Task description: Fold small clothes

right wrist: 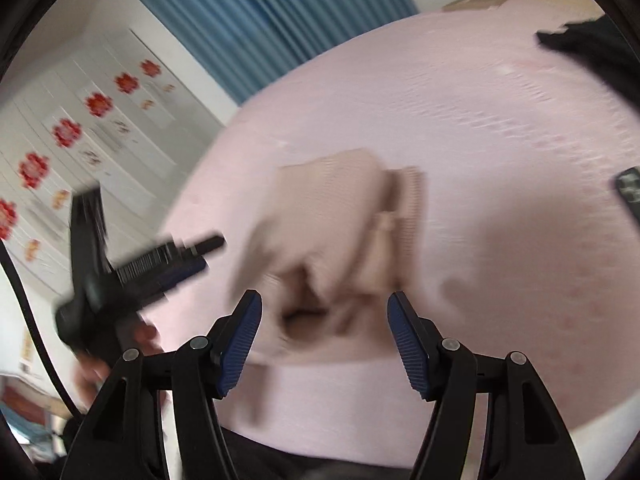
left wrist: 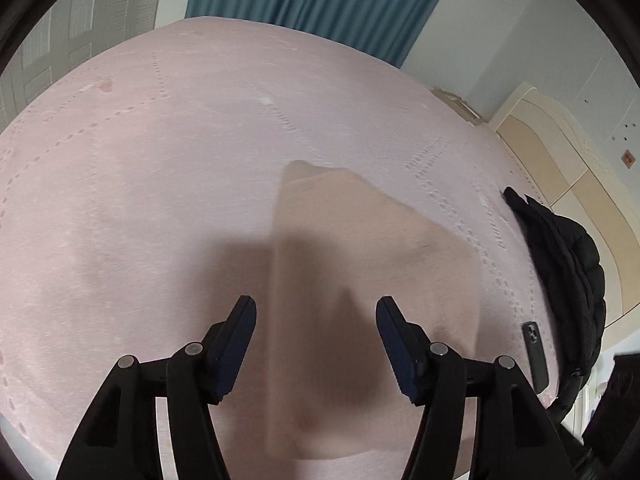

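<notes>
A small beige knitted garment [left wrist: 360, 232] lies on the pink bed cover [left wrist: 140, 200], blurred by motion. In the left wrist view my left gripper [left wrist: 316, 304] hangs over the garment's near part with its jaws wide apart, and no pad presses the cloth. The right wrist view shows the garment [right wrist: 332, 224] bunched and partly folded, with a ribbed cuff on its right side. My right gripper [right wrist: 324, 298] stands open just above its near edge and grips nothing. The left gripper [right wrist: 172, 264] also appears there at the garment's left, held by a hand [right wrist: 120, 344].
A black padded jacket [left wrist: 568, 272] lies at the bed's right edge, with a dark remote [left wrist: 534, 356] beside it; both show in the right wrist view too, jacket [right wrist: 592, 48] and remote [right wrist: 630, 192]. A blue curtain [left wrist: 312, 4] hangs behind the bed. A cream headboard [left wrist: 560, 152] stands at right.
</notes>
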Available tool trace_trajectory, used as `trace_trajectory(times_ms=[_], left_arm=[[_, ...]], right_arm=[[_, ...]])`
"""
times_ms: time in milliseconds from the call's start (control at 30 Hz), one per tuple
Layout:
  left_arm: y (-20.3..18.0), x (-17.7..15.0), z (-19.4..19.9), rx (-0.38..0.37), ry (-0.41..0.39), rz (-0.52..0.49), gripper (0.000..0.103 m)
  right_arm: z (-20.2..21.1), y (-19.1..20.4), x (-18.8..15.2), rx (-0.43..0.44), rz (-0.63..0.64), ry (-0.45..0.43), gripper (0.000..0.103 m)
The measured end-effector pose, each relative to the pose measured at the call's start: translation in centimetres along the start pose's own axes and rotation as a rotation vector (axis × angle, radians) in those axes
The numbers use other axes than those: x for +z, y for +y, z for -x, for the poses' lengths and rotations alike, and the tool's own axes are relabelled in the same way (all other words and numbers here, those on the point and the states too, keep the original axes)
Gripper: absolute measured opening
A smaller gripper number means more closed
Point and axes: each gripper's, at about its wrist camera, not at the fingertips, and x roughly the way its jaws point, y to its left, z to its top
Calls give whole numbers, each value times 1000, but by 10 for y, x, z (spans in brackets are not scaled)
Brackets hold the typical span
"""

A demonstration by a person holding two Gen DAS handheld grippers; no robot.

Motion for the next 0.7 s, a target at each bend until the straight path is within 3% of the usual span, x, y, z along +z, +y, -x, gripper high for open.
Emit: trace_trajectory(times_ms=[100, 133, 167, 233, 267, 333, 400, 467, 567, 700], left_arm=[[23, -9, 8, 3, 1, 2, 60], [25, -11, 7, 3, 2, 1, 60], [29, -13, 7, 0, 6, 4, 60], [31, -15, 2, -13, 24, 11, 60], [33, -16, 0, -21, 34, 18, 60], [33, -19, -4, -41, 41, 26, 60], [33, -22, -6, -64, 44, 23, 60], [33, -23, -9, -85, 50, 22, 60], [33, -23, -16, -111, 66, 24, 60], [34, -20, -16, -136, 56, 17, 62]], right_arm=[[-26, 12, 2, 13, -19, 4, 64], [-37, 16, 2, -23, -14, 8, 59], [-49, 18, 1, -61, -2, 26, 38], [-67, 24, -1, -100, 56, 77, 12], [-71, 27, -3, -110, 105, 73, 11], [-54, 30, -8, -112, 170, -20, 8], [-36, 25, -15, -86, 173, -71, 6], [-34, 8, -23, -96, 115, -42, 5], [-61, -11, -39, -165, 77, 98, 6], [-48, -1, -34, -132, 80, 48, 18]])
